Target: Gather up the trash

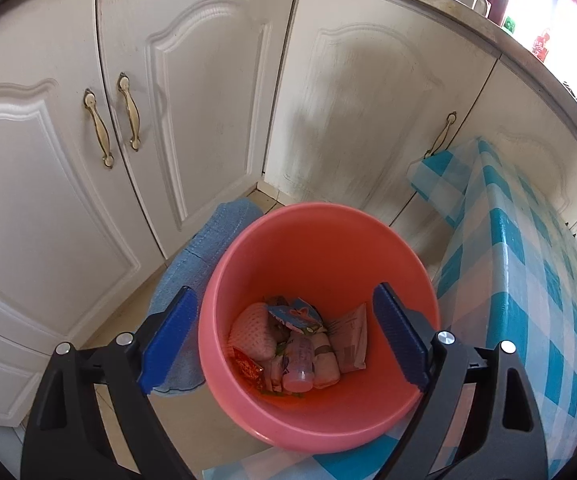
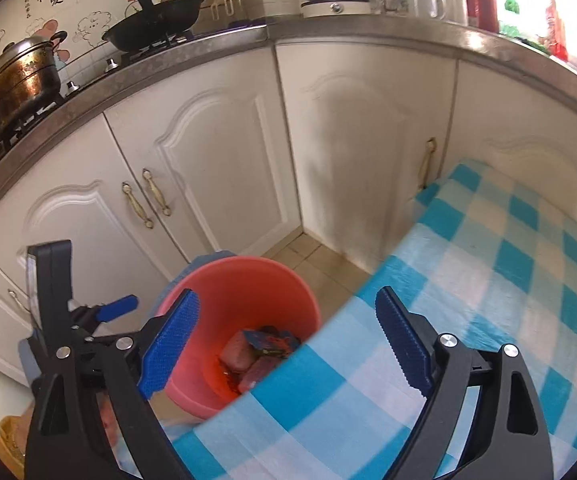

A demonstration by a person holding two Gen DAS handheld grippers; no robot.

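Observation:
A pink bucket (image 1: 320,264) stands on the floor beside the table. Several pieces of trash lie in its bottom: a pink foam net (image 1: 250,332), a blue-and-white wrapper (image 1: 296,316), a small pink bottle (image 1: 298,368) and a white packet (image 1: 350,338). My left gripper (image 1: 284,344) is open and empty, straight above the bucket. My right gripper (image 2: 288,344) is open and empty, above the table's left edge with the bucket (image 2: 244,292) below to its left. The left gripper (image 2: 116,308) shows in the right wrist view beside the bucket.
A table with a blue-and-white checked cloth (image 2: 488,280) fills the right. White cabinet doors (image 1: 192,100) with brass handles stand behind the bucket. A blue mat (image 1: 196,256) lies on the floor left of the bucket. Pots and a kettle sit on the counter (image 2: 208,52).

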